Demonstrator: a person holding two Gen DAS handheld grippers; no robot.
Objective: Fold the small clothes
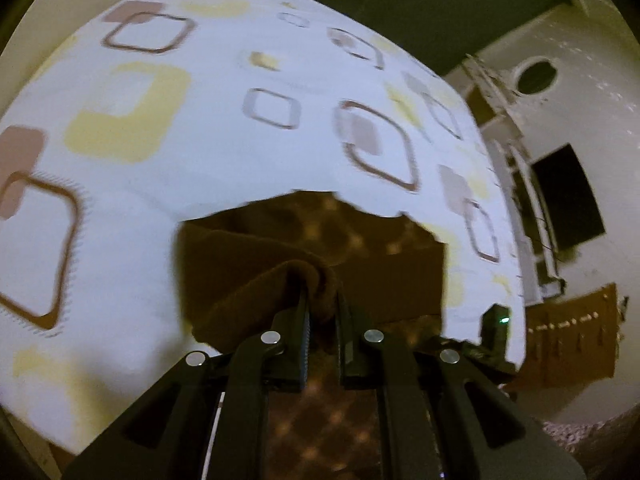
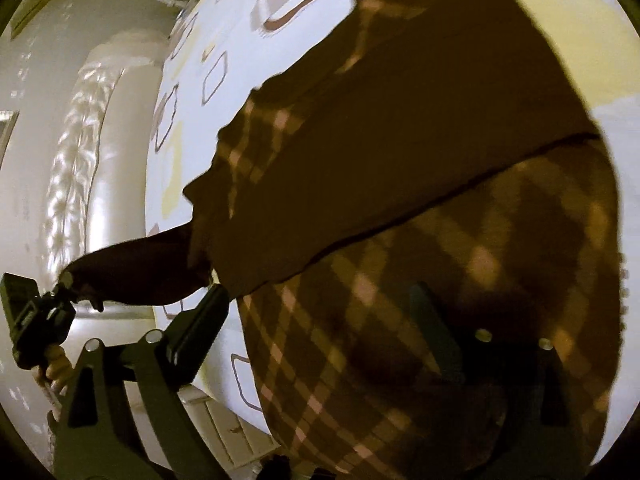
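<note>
The left gripper (image 1: 320,312) is clamped on a bunched edge of a brown checked garment (image 1: 360,248), lifting that part clear of a bed sheet (image 1: 200,160) printed with yellow and brown squares. In the right wrist view, the same garment (image 2: 400,160) lies spread over the sheet (image 2: 248,60), a folded flap across its upper half. The right gripper (image 2: 320,308) stands wide apart, one finger (image 2: 200,320) beside the cloth's edge and the other over the checked fabric, pinching nothing.
</note>
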